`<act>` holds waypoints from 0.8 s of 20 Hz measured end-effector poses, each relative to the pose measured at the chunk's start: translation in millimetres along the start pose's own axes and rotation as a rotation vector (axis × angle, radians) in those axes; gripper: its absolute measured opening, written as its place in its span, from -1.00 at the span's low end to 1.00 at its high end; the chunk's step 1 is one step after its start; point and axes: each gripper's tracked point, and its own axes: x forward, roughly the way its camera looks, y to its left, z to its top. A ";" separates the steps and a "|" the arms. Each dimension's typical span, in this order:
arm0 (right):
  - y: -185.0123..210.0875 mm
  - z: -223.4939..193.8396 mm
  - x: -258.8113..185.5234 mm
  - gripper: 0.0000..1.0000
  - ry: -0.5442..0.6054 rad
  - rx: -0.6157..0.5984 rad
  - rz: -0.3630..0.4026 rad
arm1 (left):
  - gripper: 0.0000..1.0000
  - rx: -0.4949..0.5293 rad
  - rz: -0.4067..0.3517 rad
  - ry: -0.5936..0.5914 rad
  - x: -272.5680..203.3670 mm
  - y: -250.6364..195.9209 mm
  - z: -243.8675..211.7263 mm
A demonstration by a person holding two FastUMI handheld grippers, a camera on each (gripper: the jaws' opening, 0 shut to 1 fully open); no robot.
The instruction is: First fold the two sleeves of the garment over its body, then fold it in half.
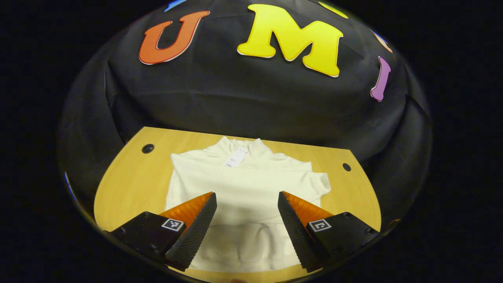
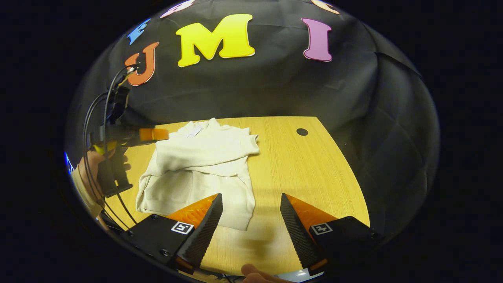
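A cream-white garment [image 1: 243,188] lies flat on the wooden table [image 1: 129,184], collar and paper tag [image 1: 235,158] at the far side. One sleeve lies folded across its body; the other short sleeve [image 1: 320,184] sticks out at the right. My left gripper [image 1: 247,204] hovers open above the garment's lower middle, nothing between its fingers. In the right gripper view the garment [image 2: 200,169] lies to the left, and my right gripper [image 2: 251,206] stands open above the table beside the garment's near corner. The left gripper [image 2: 151,134], held by a hand [image 2: 92,161], hangs over the garment's left side.
The table has round cable holes [image 1: 147,148] [image 1: 346,167] near its far corners and one hole [image 2: 301,131] in the right gripper view. Black cloth walls close in behind and at the sides. Bare wood [image 2: 310,173] stretches right of the garment. A fingertip [image 2: 255,272] shows at the bottom edge.
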 end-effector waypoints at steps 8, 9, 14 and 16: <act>31.6 -19.6 23.2 0.84 0.043 -0.047 0.001 | 0.97 -0.033 0.072 -0.023 -47.3 69.6 -28.2; 35.5 -22.6 27.3 0.84 0.054 -0.051 0.005 | 0.97 -0.036 0.080 -0.015 -49.0 75.8 -34.0; 43.1 -41.8 50.7 0.84 0.116 -0.075 -0.004 | 0.97 -0.068 0.108 0.063 -51.6 100.4 -75.4; 41.4 -51.5 60.6 0.85 0.147 -0.091 -0.014 | 0.97 -0.085 0.107 0.127 -49.1 105.1 -101.3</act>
